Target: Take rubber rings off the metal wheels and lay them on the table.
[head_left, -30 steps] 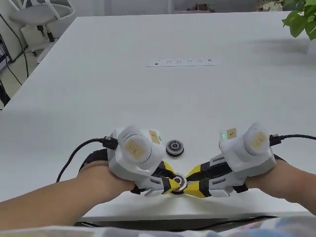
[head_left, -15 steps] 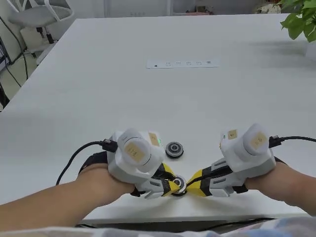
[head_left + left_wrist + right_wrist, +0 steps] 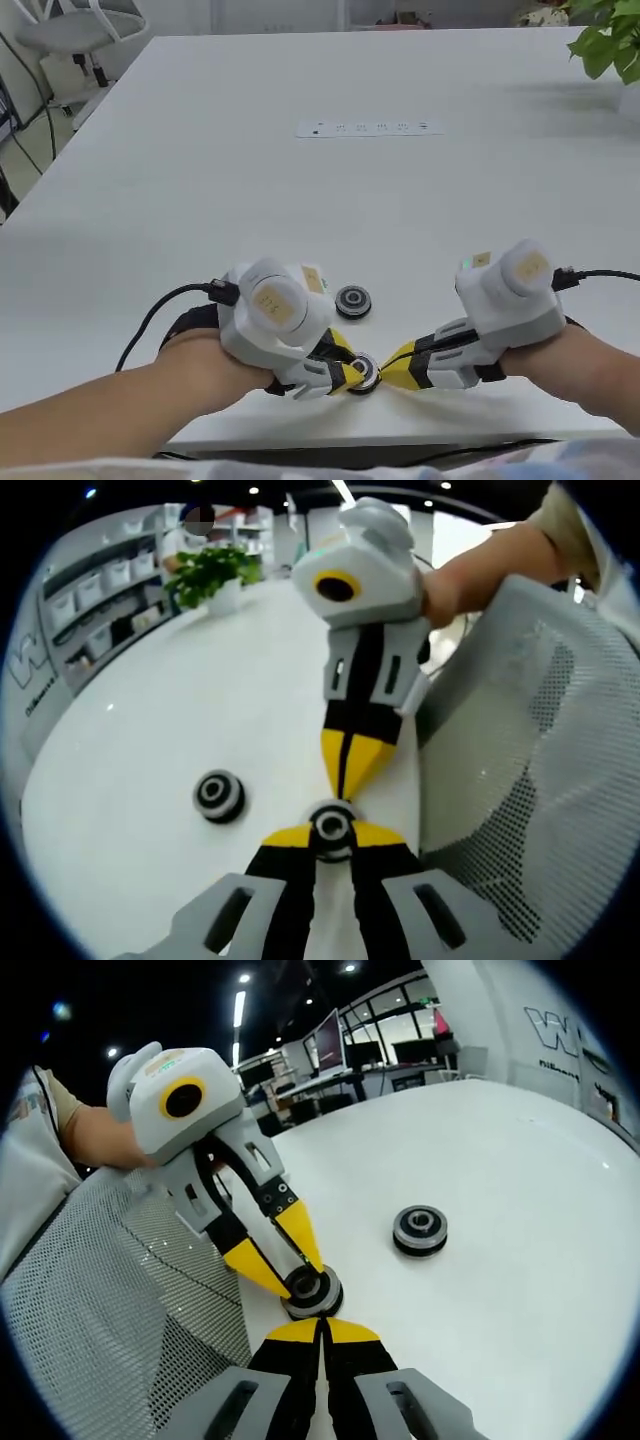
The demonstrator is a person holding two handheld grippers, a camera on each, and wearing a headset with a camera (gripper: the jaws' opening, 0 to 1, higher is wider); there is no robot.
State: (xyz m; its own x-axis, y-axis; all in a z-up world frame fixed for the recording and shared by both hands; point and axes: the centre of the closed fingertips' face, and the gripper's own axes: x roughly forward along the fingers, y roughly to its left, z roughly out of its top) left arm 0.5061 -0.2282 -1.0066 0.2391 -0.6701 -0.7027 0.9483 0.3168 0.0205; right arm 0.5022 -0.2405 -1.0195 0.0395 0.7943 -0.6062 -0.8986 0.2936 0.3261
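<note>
A small metal wheel with a black rubber ring sits at the table's near edge, and my left gripper is shut on it from the left. From the right, my right gripper is shut, its yellow tips touching the wheel's rim. In the left gripper view the wheel sits between the left gripper's own jaws, with the right gripper pointing down onto it. The right gripper view has the wheel just beyond its own closed tips. A second ringed wheel lies flat on the table behind them.
A white power strip lies mid-table. A plant stands at the far right corner and a chair beyond the far left. The white table ends just below the grippers, where a mesh chair back is close.
The right gripper's body has swung right and lower while its tips stay at the held wheel. The left gripper and the second wheel have not moved.
</note>
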